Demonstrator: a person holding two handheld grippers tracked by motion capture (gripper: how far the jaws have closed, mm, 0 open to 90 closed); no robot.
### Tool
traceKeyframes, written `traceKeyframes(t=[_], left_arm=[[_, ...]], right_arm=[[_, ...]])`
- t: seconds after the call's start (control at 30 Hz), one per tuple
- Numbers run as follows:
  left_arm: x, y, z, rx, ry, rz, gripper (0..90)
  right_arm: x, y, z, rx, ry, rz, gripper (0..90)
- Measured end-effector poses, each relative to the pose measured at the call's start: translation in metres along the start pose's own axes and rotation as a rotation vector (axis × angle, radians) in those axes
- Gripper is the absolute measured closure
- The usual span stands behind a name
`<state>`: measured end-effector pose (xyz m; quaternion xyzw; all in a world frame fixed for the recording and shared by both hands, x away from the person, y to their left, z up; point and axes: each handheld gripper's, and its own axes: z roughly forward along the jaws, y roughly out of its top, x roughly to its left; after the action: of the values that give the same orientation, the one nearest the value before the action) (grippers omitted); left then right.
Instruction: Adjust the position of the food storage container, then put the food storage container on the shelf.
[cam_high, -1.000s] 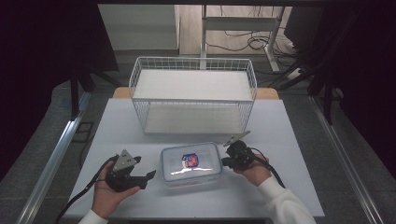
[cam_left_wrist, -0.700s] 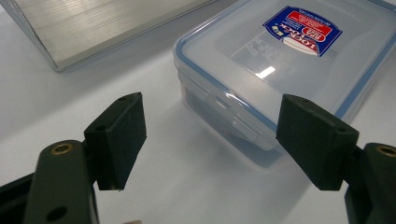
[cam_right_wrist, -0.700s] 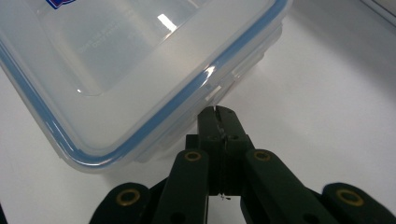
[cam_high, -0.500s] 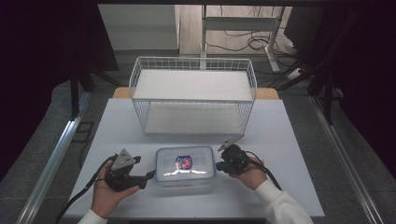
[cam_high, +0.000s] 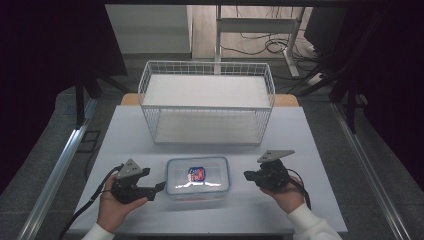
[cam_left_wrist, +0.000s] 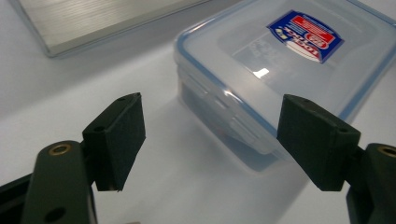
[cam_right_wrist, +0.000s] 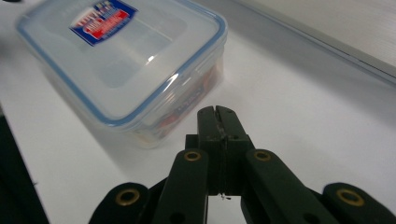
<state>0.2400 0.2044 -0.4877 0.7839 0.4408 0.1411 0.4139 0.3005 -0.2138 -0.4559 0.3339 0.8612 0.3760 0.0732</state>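
My left gripper (cam_high: 159, 186) sits near the front edge of the bench (cam_high: 320, 150), its jaws spread wide and empty, aimed at the left short end of the lidded plastic box (cam_high: 198, 177). In the left gripper view the box (cam_left_wrist: 285, 79) lies just ahead of the two pads (cam_left_wrist: 122, 135), one corner pointing into the gap between them, with no pad touching it. I judge I hold it this way so that I can either pinch the side latch on that end or brace the box against sliding.

My right gripper (cam_high: 248, 175) is on the other side, close to the box's right short end but apart from it, with bare bench between. Its jaws are pressed together on nothing, as the right gripper view shows: the closed tips (cam_right_wrist: 217, 116) point toward the near corner of the box (cam_right_wrist: 126, 60), just short of its wall. Closed like this, they would serve as a single prod for flipping a latch or nudging the box.

The box itself rests flat near the middle of the front edge, lid on, label up, well in front of the wire basket (cam_high: 206, 102) that stands toward the far edge.
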Motion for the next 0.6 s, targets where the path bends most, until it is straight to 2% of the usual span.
traceKeyframes(t=[0.03, 0.1, 0.13, 0.17, 0.2, 0.23, 0.27, 0.3, 0.33, 0.4, 0.5, 0.57, 0.6], left_arm=[[0.000, 0.000, 0.000, 0.000, 0.000, 0.000, 23.1], [-0.001, 0.000, -0.001, -0.015, 0.006, -0.005, 23.5], [-0.001, 0.000, -0.001, -0.015, 0.006, -0.005, 23.5], [-0.001, 0.000, -0.001, -0.016, 0.002, -0.008, 23.5], [-0.001, 0.000, -0.001, -0.015, 0.000, -0.010, 23.5], [-0.001, 0.000, 0.000, -0.013, 0.001, -0.010, 23.5], [-0.001, 0.000, 0.001, -0.008, 0.002, -0.011, 23.5], [-0.001, 0.000, 0.001, -0.008, 0.002, -0.011, 23.6], [0.000, 0.000, 0.001, -0.009, 0.005, -0.009, 23.6], [-0.001, 0.001, -0.001, -0.040, 0.003, -0.010, 24.6], [-0.001, 0.001, -0.002, -0.042, 0.003, -0.015, 24.5], [-0.001, 0.000, -0.002, -0.034, 0.000, -0.011, 24.5], [-0.001, -0.001, -0.003, -0.033, -0.002, -0.010, 24.4]], right_arm=[[0.000, 0.000, 0.000, 0.000, 0.000, 0.000, 87.2], [-0.001, -0.009, -0.005, -0.101, 0.062, 0.018, 61.1], [-0.001, -0.009, -0.005, -0.101, 0.062, 0.018, 61.1], [-0.001, -0.010, -0.005, -0.129, 0.075, 0.022, 52.1], [-0.002, -0.010, -0.006, -0.156, 0.099, 0.049, 42.4], [-0.002, -0.010, -0.006, -0.156, 0.099, 0.049, 42.4], [-0.001, -0.009, -0.007, -0.196, 0.120, 0.084, 33.2], [-0.001, -0.009, -0.007, -0.196, 0.120, 0.084, 33.2], [-0.001, -0.008, -0.008, -0.215, 0.118, 0.094, 29.1], [0.001, -0.008, -0.012, -0.243, 0.087, 0.099, 25.0], [0.000, -0.008, -0.014, -0.252, 0.089, 0.105, 23.9], [-0.002, -0.008, -0.015, -0.271, 0.090, 0.124, 22.5], [-0.003, -0.006, -0.014, -0.273, 0.107, 0.153, 22.0]])
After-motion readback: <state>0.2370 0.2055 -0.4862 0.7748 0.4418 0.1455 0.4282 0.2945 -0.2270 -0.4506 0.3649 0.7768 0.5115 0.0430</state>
